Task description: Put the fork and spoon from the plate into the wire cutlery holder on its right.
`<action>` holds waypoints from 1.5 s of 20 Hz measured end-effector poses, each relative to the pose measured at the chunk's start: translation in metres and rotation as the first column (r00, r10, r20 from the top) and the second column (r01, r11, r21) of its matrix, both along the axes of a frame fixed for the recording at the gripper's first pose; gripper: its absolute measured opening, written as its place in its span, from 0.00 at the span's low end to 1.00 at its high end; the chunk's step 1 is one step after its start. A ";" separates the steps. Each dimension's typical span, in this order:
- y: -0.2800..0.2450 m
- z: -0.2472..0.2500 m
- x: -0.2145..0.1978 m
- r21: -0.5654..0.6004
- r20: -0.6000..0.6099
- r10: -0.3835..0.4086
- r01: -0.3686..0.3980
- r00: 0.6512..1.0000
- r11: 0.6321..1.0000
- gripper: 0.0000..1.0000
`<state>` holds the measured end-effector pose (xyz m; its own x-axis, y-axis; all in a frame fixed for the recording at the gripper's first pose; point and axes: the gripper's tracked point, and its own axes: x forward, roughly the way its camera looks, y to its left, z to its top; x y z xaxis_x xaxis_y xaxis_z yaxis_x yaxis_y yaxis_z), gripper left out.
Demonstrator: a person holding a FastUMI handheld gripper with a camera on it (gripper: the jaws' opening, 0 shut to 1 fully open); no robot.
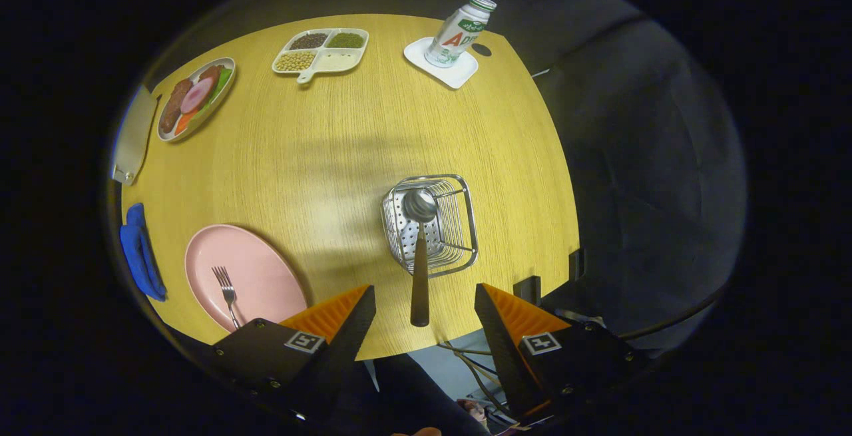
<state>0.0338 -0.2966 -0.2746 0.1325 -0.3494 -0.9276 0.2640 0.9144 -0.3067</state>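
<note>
Looking down from the gripper view, the gripper (424, 303) hangs above the near edge of a round wooden table (333, 156), its two fingers spread wide and gripping nothing. Between the fingers and just ahead of them, the spoon (420, 256) stands in the wire cutlery holder (459, 223): its bowl lies down inside the basket against the perforated base, while its dark handle rises toward the camera, ending in the gap between the fingertips without touching either one. The holder sits near the table's near edge. Left of the holder, beside the left finger, lies the pink plate (256, 269); the fork (227, 293) rests on it, tines pointing away from the gripper and handle running toward the left finger's base.

Beyond the holder, at the table's far side, a bottle (460, 31) with a green cap stands on a white square coaster (442, 66); its label carries large red lettering beginning with "A", the remainder too small to read. Left of it lies a divided tray of grains (321, 50), then an oval dish of food (196, 98). A blue cloth (141, 249) lies at the table's left edge, near the pink plate.
</note>
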 end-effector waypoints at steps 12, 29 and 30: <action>0.132 -0.002 0.008 -0.027 0.011 0.243 -0.243 0.970 0.970 0.92; 0.245 -0.107 -0.028 0.131 -0.060 0.337 -0.327 0.940 0.936 0.91; 0.245 -0.111 -0.028 0.136 -0.056 0.333 -0.323 0.941 0.937 0.91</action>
<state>0.0058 -0.0515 -0.3858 0.1472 -0.1810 -0.9724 -0.0769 0.9780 -0.1937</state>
